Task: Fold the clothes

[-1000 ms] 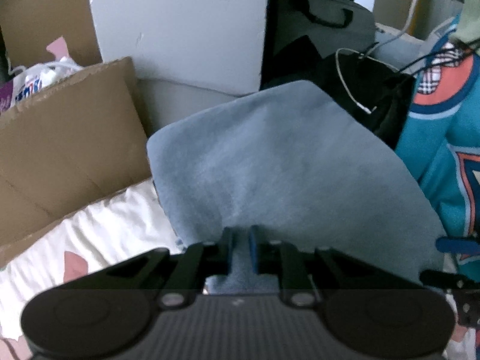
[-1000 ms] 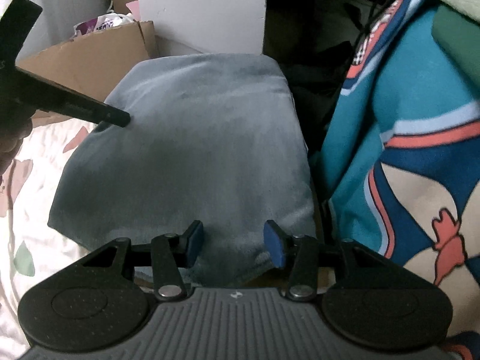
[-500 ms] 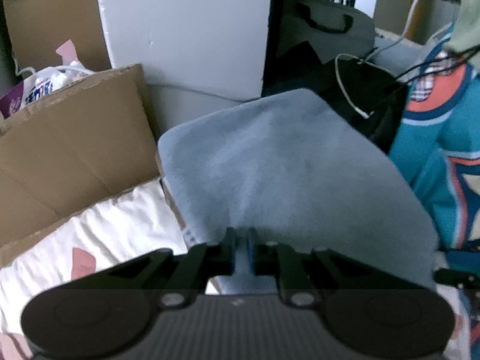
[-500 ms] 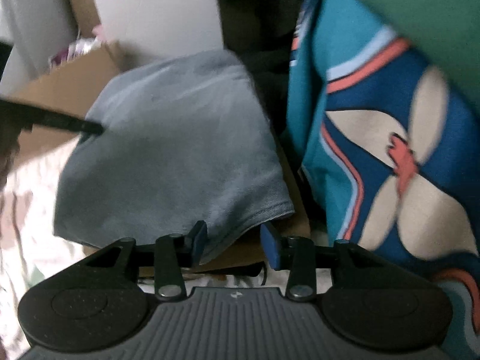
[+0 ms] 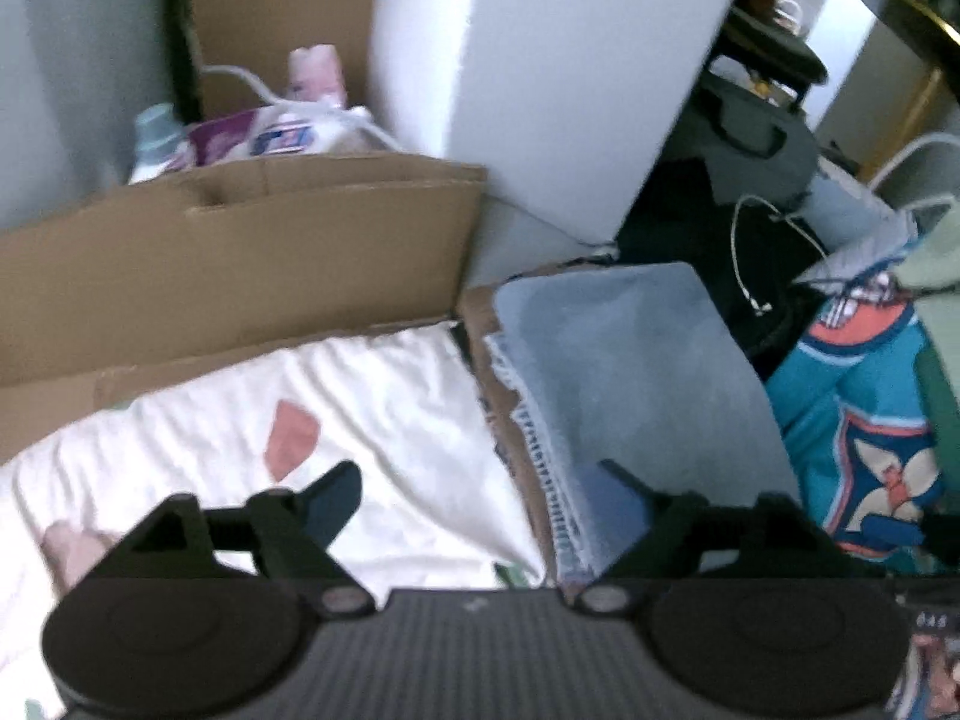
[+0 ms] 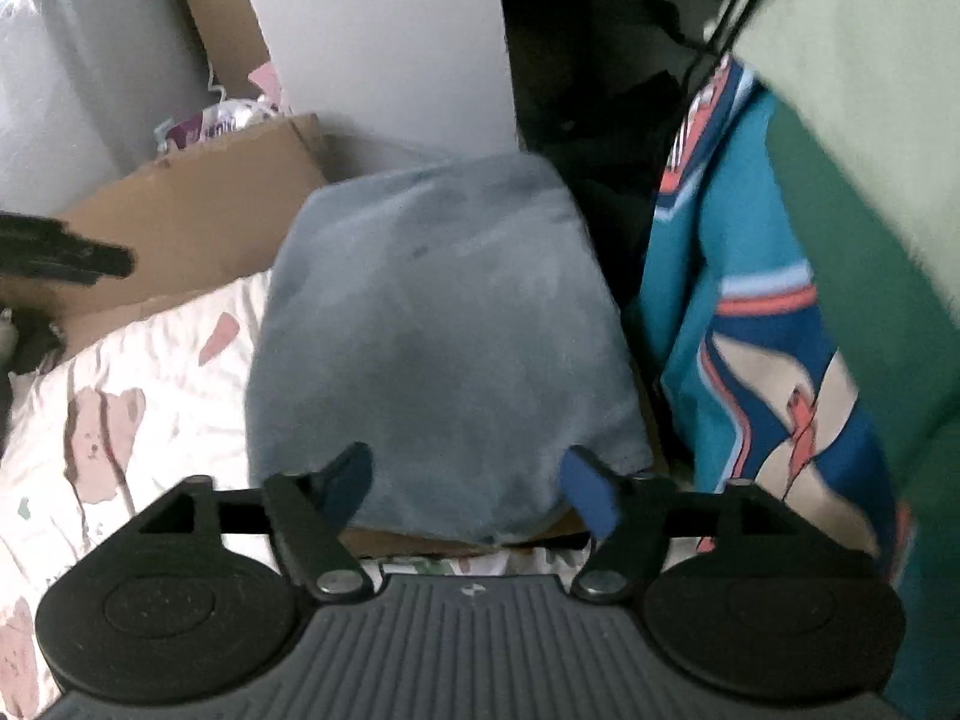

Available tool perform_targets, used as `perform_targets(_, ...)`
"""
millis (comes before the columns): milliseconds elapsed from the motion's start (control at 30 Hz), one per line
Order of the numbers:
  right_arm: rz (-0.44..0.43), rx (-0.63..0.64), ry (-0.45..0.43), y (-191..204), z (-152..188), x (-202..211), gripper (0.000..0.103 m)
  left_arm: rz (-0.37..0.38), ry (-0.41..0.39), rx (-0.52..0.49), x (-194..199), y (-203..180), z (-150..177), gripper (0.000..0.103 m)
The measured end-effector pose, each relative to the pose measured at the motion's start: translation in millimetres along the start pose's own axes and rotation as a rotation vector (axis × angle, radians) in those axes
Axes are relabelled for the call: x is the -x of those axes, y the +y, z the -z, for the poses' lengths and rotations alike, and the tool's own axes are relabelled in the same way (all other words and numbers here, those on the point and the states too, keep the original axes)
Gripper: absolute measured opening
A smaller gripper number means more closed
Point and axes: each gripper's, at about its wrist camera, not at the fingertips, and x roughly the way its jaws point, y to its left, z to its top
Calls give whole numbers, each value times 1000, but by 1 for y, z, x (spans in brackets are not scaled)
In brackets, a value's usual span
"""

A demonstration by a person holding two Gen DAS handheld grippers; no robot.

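A folded grey-blue cloth lies flat on a strip of cardboard beside the bedsheet; it fills the middle of the right wrist view. My left gripper hovers above the cloth's stitched left edge and the sheet. Its jaws are opening wide and nothing is pinched between them. My right gripper hangs over the cloth's near edge. Its jaws are also opening, and the blue pads stand clear of the fabric. A black finger of the left gripper pokes in at the left of the right wrist view.
A teal patterned garment and green fabric hang close on the right. A cardboard box with bags, a white panel and a dark bag stand behind. A white sheet with pink shapes lies to the left.
Both grippers let go of the grey cloth and spread wide. Both rose and drew back, the left one shifting left over the sheet. The cloth now lies flat.
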Motion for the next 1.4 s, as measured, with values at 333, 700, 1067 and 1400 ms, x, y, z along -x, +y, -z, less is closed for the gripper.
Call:
perform_targets(333,-19,-60,114,4,-41,32,95,-73,11,46,105,43,-18,92)
perform_targets(700,-44,-57,206,38,-95,112,95,-187,4,159,237,104,-10,94)
perform_targets(1067,-120,26,115,116,-143,212,96,-263,-83,336,381,166,40,101)
perform_targets(1400,-140,86,86,214,-162,260,101,-292,-133,387,440,185,94,103)
